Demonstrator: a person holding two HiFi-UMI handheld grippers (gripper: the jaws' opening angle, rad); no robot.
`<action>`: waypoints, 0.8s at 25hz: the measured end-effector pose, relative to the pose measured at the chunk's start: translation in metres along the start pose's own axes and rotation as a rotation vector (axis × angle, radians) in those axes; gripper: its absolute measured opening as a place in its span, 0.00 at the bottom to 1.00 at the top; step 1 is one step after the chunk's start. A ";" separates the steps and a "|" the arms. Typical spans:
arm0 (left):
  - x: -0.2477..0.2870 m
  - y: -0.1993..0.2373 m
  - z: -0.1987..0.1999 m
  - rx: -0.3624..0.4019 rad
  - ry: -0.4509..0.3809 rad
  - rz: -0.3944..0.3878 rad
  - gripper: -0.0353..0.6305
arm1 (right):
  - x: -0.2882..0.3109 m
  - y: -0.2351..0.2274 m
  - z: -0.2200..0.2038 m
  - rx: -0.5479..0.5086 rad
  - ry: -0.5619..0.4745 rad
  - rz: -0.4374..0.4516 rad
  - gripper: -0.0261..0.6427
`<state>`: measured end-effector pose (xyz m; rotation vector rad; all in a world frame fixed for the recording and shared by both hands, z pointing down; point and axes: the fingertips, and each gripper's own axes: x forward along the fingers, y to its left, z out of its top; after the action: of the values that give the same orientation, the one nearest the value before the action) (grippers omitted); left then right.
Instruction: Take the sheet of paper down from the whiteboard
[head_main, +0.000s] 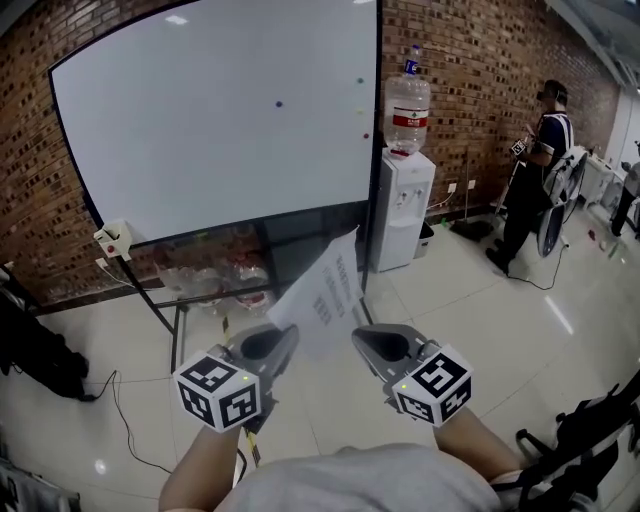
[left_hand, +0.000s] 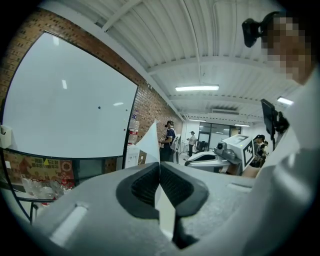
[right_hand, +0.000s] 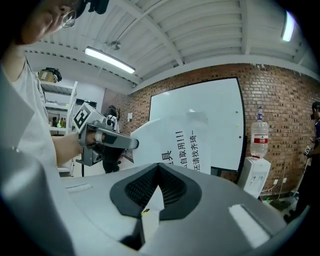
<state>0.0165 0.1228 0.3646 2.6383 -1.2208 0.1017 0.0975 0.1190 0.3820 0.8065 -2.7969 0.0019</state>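
Note:
The white sheet of paper (head_main: 325, 290) with black printed characters is off the whiteboard (head_main: 220, 120) and hangs in the air in front of it, held between both grippers. My left gripper (head_main: 285, 338) is shut on the sheet's left lower edge, and my right gripper (head_main: 362, 340) is shut on its right lower edge. In the left gripper view the paper (left_hand: 150, 144) runs edge-on out of the closed pads of the left gripper (left_hand: 159, 172). In the right gripper view the printed sheet (right_hand: 180, 145) rises from the closed right gripper (right_hand: 159, 172), with the left gripper (right_hand: 131, 144) clamped on its far corner.
The whiteboard carries a few small magnets (head_main: 278, 103) and stands on a black frame (head_main: 175, 330) against a brick wall. A water dispenser (head_main: 405, 205) with a bottle stands to its right. A person (head_main: 535, 170) stands at the far right. Cables lie on the glossy floor (head_main: 130, 410).

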 end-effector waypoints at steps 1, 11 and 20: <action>-0.006 -0.001 -0.003 -0.008 -0.001 0.001 0.06 | 0.000 0.008 -0.002 0.001 0.007 0.003 0.04; -0.044 -0.001 -0.010 -0.016 -0.020 0.009 0.06 | 0.006 0.040 0.007 -0.020 0.020 0.002 0.04; -0.056 -0.005 -0.018 -0.022 -0.018 0.001 0.06 | 0.006 0.055 0.003 -0.018 0.024 0.006 0.04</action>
<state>-0.0157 0.1717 0.3720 2.6256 -1.2223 0.0644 0.0632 0.1622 0.3837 0.7882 -2.7726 -0.0123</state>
